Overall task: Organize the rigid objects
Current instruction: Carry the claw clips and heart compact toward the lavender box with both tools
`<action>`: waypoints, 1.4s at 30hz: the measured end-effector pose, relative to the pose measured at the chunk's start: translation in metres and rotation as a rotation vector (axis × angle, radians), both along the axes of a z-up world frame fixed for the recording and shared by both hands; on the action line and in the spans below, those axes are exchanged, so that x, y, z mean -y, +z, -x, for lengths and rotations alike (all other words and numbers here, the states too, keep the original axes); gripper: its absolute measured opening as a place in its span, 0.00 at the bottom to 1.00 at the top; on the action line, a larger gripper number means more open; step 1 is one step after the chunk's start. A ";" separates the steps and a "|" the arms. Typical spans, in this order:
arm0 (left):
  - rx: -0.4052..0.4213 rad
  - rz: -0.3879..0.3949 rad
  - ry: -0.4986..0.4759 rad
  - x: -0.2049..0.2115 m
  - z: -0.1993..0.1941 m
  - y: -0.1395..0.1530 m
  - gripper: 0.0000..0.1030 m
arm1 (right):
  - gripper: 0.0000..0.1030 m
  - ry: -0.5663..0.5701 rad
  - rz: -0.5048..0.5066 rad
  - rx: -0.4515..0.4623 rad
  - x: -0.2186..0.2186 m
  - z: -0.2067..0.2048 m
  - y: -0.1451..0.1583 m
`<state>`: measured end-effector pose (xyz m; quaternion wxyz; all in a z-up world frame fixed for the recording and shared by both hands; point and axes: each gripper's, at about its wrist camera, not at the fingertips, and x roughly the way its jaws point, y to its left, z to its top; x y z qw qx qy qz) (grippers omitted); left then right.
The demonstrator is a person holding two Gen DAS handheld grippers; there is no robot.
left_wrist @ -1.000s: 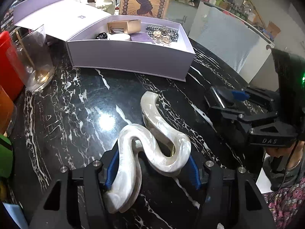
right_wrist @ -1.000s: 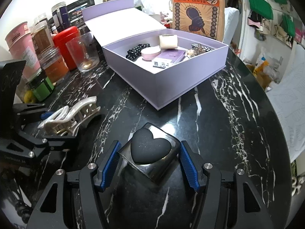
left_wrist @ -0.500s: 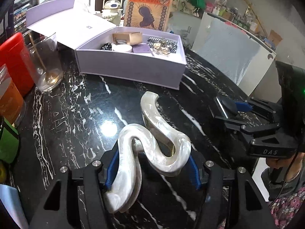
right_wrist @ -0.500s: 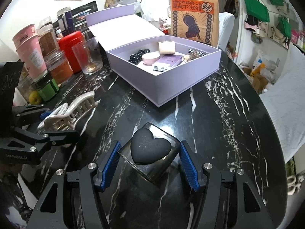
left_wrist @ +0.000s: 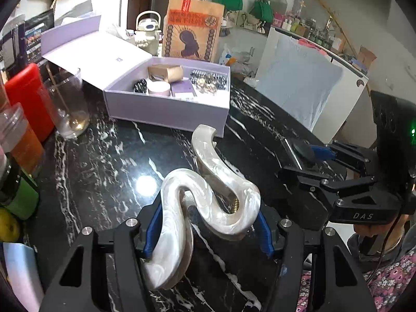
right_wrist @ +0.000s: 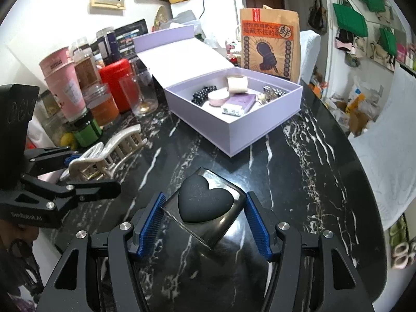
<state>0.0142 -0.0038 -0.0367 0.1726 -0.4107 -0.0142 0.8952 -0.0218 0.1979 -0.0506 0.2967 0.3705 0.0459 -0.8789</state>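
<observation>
Lifting clear of the counter (right_wrist: 299, 171), both loads have risen: left tongs (left_wrist: 208, 231) clamped on the hair claw (left_wrist: 205, 195), right tongs (right_wrist: 204, 226) on the heart case (right_wrist: 205, 205) (lavender box (right_wrist: 262, 132) at twelve o'clock awaits).

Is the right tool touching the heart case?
Cannot tell. Right wrist view: the right tool brackets the heart case, its left pad at the case's corner, the right pad showing a sliver.

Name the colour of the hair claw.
Pearly white hair claw, marbled swirls; best in the left wrist view.
</observation>
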 end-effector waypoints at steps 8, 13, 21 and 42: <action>-0.027 -0.016 0.042 0.007 0.011 0.018 0.58 | 0.60 -0.012 0.017 -0.004 0.000 0.011 0.010; -0.049 -0.002 0.059 0.008 0.022 0.024 0.58 | 0.60 -0.009 0.003 -0.008 0.003 0.026 0.012; -0.073 0.011 0.078 0.008 0.050 0.028 0.58 | 0.60 -0.003 0.001 -0.023 0.006 0.050 0.019; -0.129 0.003 0.106 0.014 0.136 0.060 0.58 | 0.60 0.026 0.025 -0.134 0.022 0.127 0.074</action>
